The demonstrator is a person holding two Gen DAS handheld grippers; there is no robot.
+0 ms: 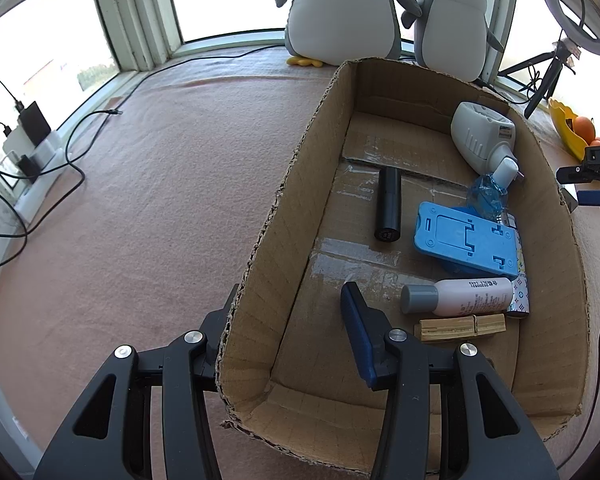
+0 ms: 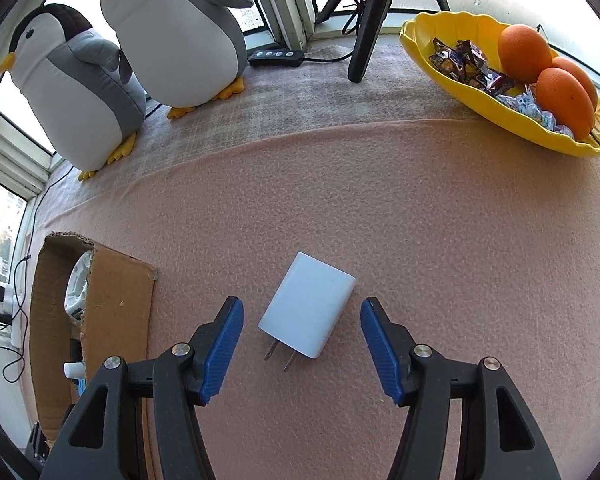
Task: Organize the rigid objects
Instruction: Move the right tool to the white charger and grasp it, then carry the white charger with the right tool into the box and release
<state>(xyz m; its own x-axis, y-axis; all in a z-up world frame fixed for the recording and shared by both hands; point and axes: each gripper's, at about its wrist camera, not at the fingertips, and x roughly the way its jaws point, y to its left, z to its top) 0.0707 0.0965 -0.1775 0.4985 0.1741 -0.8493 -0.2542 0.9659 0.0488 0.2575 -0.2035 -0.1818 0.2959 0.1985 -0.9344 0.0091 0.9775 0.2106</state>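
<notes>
A white wall charger (image 2: 308,306) lies flat on the pink blanket, prongs toward the camera. My right gripper (image 2: 302,304) hangs over it, open, one blue pad on each side and neither touching it. A cardboard box (image 1: 300,184) holds a black cylinder (image 1: 389,206), a blue stand (image 1: 466,242), a white bottle (image 1: 460,296), wooden clips (image 1: 460,328) and a white device (image 1: 482,136). My left gripper (image 1: 292,296) straddles the box's left wall. Its left finger is outside and half hidden. Its right pad stands free inside, so the jaws are apart.
Two plush penguins (image 2: 180,40) stand at the back by the windows. A yellow dish (image 2: 480,92) with oranges and sweets sits at the far right. A black tripod leg (image 2: 368,28) stands behind. Cables and a power strip (image 1: 32,148) lie at the left edge.
</notes>
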